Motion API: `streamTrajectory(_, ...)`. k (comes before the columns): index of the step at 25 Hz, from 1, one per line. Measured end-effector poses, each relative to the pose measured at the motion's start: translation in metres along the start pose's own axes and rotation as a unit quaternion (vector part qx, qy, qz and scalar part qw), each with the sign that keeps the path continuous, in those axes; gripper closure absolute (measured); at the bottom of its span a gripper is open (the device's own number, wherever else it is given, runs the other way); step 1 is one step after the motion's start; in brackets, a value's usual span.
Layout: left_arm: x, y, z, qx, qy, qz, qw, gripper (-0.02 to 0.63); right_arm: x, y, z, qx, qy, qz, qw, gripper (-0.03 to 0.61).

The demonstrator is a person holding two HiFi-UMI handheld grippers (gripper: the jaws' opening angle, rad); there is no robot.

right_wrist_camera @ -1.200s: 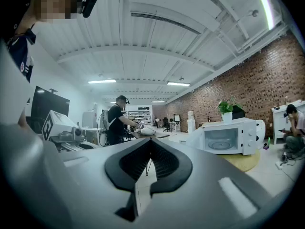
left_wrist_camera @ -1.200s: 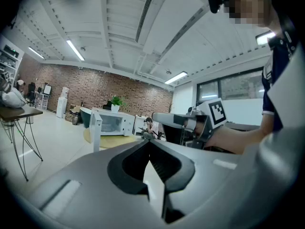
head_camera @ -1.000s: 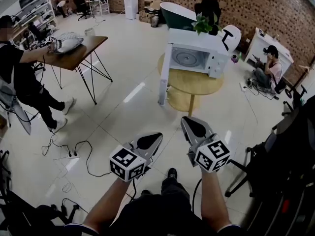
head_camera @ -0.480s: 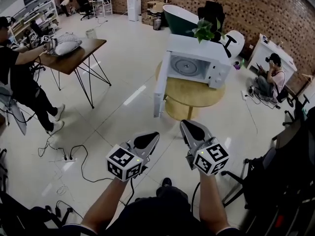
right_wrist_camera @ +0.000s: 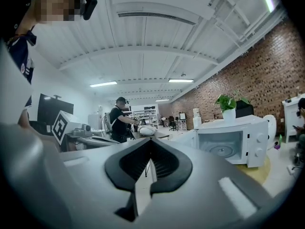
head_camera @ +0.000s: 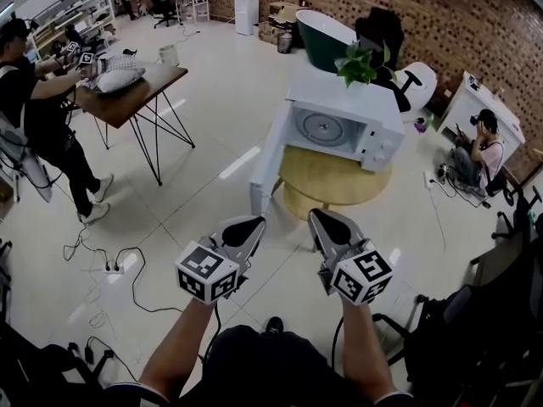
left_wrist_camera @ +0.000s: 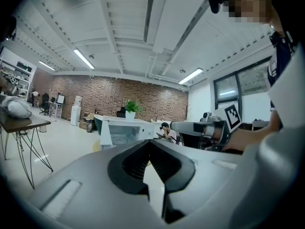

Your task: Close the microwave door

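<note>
Moved closer to the microwave [head_camera: 344,124] since a second ago, with both grippers carried along low in the head view. Holding the left gripper [head_camera: 251,221] with jaws pressed together tip to tip and nothing between them; same with the right gripper [head_camera: 320,214], jaws together and empty. Carrying the two side by side, near each other but not touching, raised above the glossy floor [head_camera: 195,185] and pointed toward the microwave, well apart from it. Looking past the tips at the white microwave standing on a round wooden desk [head_camera: 335,181]. Finding its door [head_camera: 265,161] swung wide open on the left side, hanging out past the desk's edge, with the round turntable [head_camera: 320,128] showing inside the cavity. Noting a potted plant [head_camera: 358,60] on top of the microwave. Farther left, seeing a person [head_camera: 38,113] standing at a second desk [head_camera: 140,83] on thin black legs, arms reaching over a pale bundle [head_camera: 114,76] lying on it. Spotting black cables [head_camera: 119,265] trailing across the floor to the left of the grippers. At far right, making out another person [head_camera: 482,138] seated low near the brick wall [head_camera: 475,15].
</note>
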State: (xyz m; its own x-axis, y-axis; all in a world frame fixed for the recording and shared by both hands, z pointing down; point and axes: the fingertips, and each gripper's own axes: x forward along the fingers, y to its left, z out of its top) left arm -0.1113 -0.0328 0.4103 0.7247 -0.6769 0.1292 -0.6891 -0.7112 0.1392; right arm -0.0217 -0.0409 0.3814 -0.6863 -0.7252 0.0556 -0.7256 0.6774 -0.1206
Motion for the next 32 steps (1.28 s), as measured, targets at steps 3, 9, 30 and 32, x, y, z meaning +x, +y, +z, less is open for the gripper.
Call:
streamTrajectory(3,0.01,0.012,0.003,0.0,0.004,0.01,0.9999,0.606,0.006,-0.011,0.001,0.006,-0.003,0.001,1.0,0.577)
streamTrajectory(9,0.032,0.047,0.01,0.001,0.004,0.017,0.9998,0.606,0.022,-0.032,-0.009,0.016,0.006,-0.007,1.0,0.577)
streamTrajectory(30,0.077,0.159,-0.016,0.001,0.054,0.008,0.9985,0.606,0.104,-0.075,-0.002,0.005,0.01,-0.039,0.999,0.577)
streamTrajectory(32,0.08,0.159,-0.022,0.0,0.06,0.006,0.9982,0.606,0.106,-0.078,-0.002,0.004,0.011,-0.032,0.999,0.577)
